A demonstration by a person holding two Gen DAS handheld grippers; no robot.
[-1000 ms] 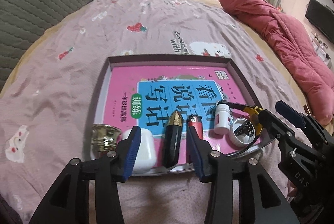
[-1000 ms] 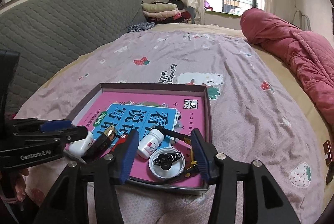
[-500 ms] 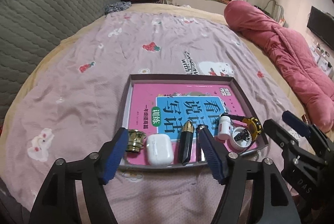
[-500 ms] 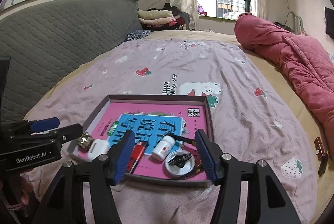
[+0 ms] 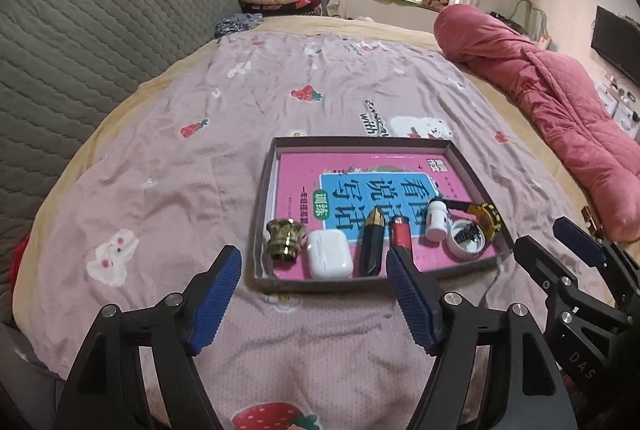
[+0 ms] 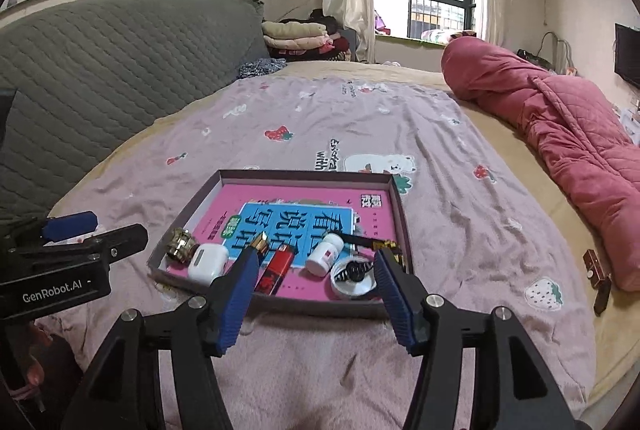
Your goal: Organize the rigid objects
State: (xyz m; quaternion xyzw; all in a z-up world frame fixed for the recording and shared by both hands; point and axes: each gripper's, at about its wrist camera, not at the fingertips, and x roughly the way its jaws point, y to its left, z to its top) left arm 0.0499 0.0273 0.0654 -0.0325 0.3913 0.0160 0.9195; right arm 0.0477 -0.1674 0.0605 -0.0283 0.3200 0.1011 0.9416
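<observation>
A shallow grey box [image 5: 362, 143] [image 6: 304, 174] on the bed holds a pink book [image 5: 360, 173] [image 6: 296, 201]. Along its near edge lie a brass knob [image 5: 285, 238] [image 6: 181, 240], a white earbud case [image 5: 329, 259] [image 6: 208, 262], a black and gold lipstick [image 5: 372, 244] [image 6: 256, 250], a red lighter [image 5: 401, 233] [image 6: 278, 268], a white bottle [image 5: 437, 218] [image 6: 326, 254], a round tin [image 5: 466, 244] [image 6: 354, 277] and a yellow watch [image 5: 486, 220]. My left gripper [image 5: 314, 300] is open and empty, short of the box. My right gripper [image 6: 314, 298] is open and empty, short of the box.
The box sits on a pink strawberry-print sheet [image 5: 240, 109]. A rolled red quilt [image 5: 560, 101] lies along the right side. A grey padded headboard [image 5: 80, 49] is on the left. A small dark object [image 6: 596, 270] lies on the bed to the right.
Both grippers have pulled back and up from the box, and its contents now look farther off. The left jaws have opened wider. The objects in the box have not moved.
</observation>
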